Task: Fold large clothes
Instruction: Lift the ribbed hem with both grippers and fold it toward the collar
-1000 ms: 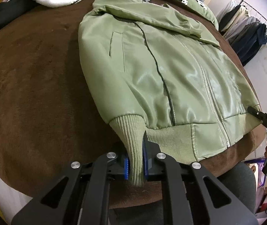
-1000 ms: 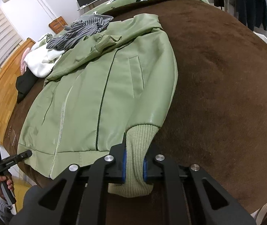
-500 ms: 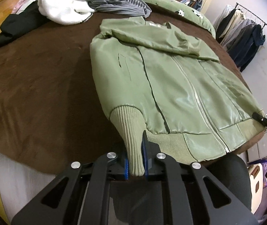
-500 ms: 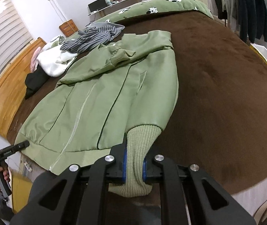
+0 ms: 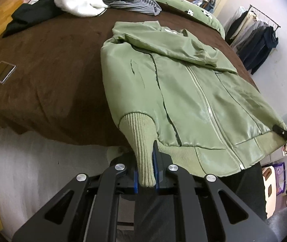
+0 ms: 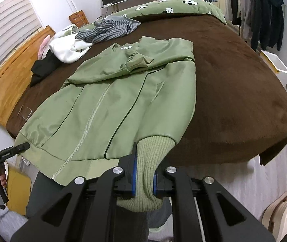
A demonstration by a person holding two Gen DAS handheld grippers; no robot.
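Jacket [image 5: 183, 92], green and zipped, lies front-up across the brown bed's [image 5: 42, 70] near edge, its hem hanging over. Left gripper [image 5: 146, 173] is clamped on one ribbed cuff [image 5: 141, 141]; right gripper [image 6: 143, 179] is clamped on the other ribbed cuff [image 6: 151, 157].

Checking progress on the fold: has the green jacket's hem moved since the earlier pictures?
Yes. The green jacket hem has been lifted and drawn back past the bed edge.
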